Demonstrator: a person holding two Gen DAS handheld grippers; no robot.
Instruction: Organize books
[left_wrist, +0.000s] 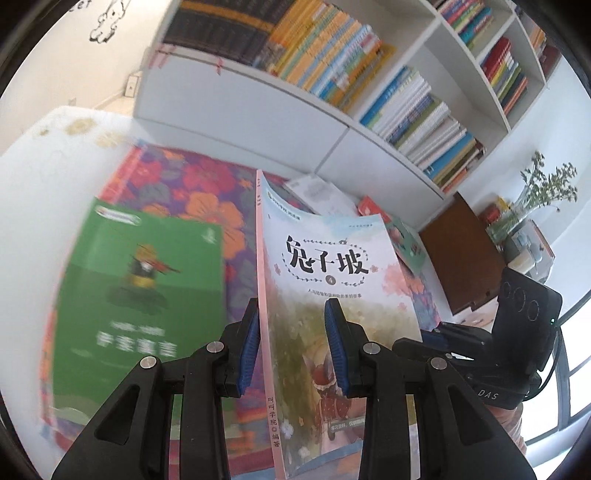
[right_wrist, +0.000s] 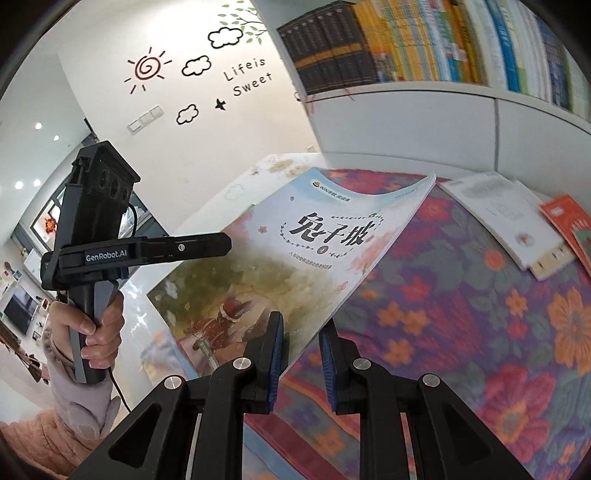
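Held book: we see the pale rabbit book lifted off the flowered cloth, in the centre of both views.
Left claw: our left gripper is clamped near the book's pink spine edge, low centre of its view; only one blue pad shows clearly against the cover.
Right claw: our right gripper is closed on the book's lower corner, at the bottom middle of its view.
Hard to read: the green book at left is blurred, its title unreadable.
Cut off: the lower end of the held book runs out of the left view.
Edges: the white bookcase crosses the upper frame.
Other books: a white book and an orange book lie at the right edge.
Hand: the left hand grips its handle at lower left.
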